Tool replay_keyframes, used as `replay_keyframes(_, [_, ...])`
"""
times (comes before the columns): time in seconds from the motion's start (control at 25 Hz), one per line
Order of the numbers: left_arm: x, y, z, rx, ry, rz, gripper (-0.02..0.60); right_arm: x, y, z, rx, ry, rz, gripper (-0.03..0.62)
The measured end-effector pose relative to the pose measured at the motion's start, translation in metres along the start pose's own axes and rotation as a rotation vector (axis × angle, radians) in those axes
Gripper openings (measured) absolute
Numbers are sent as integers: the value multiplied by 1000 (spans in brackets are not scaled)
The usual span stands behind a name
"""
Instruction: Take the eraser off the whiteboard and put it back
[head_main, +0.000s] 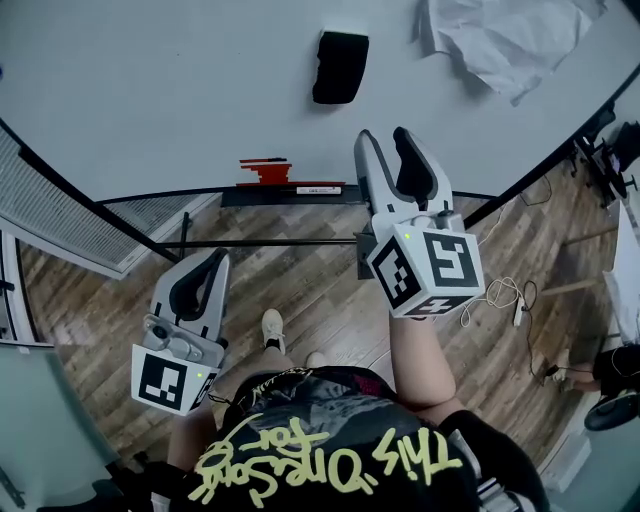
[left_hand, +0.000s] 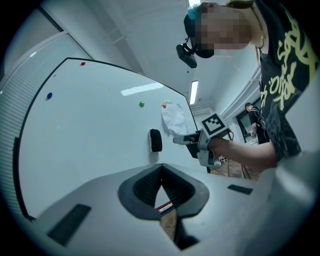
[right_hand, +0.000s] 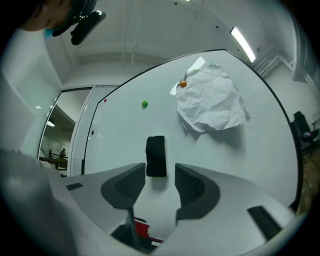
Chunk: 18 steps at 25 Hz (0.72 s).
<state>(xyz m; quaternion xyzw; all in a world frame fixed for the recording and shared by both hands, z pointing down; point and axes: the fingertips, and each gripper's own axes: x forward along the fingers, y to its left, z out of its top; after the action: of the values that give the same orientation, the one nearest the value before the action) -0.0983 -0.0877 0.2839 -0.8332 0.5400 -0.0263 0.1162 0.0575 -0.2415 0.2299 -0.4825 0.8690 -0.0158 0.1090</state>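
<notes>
Eraser (head_main: 340, 67) sits on whiteboard (head_main: 150, 90), untouched. Right tool (head_main: 385, 140) just short of it, jaws apart; its own view frames eraser between them. Left tool (head_main: 208, 262) low, jaws together. Green magnet (right_hand: 145, 104) shows only in 2 gripper views.

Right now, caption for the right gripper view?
Open right tongs lined up on the black eraser stuck to the whiteboard, not yet touching.

Office or meeting room: a large wall whiteboard (head_main: 180, 90), wood-plank floor (head_main: 300, 290) below it, a ceiling strip light (right_hand: 241, 37) above it.
</notes>
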Motion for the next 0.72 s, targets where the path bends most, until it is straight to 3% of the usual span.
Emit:
replay_keyframes(0.16, [2,-8,-1,-4,-3,-10,8,-16,2,-5,-24,13,23,143])
replay_keyframes(0.72, [5,-27,2,-4,-8,-22,8,-62,14,-10,-69,40,98,85])
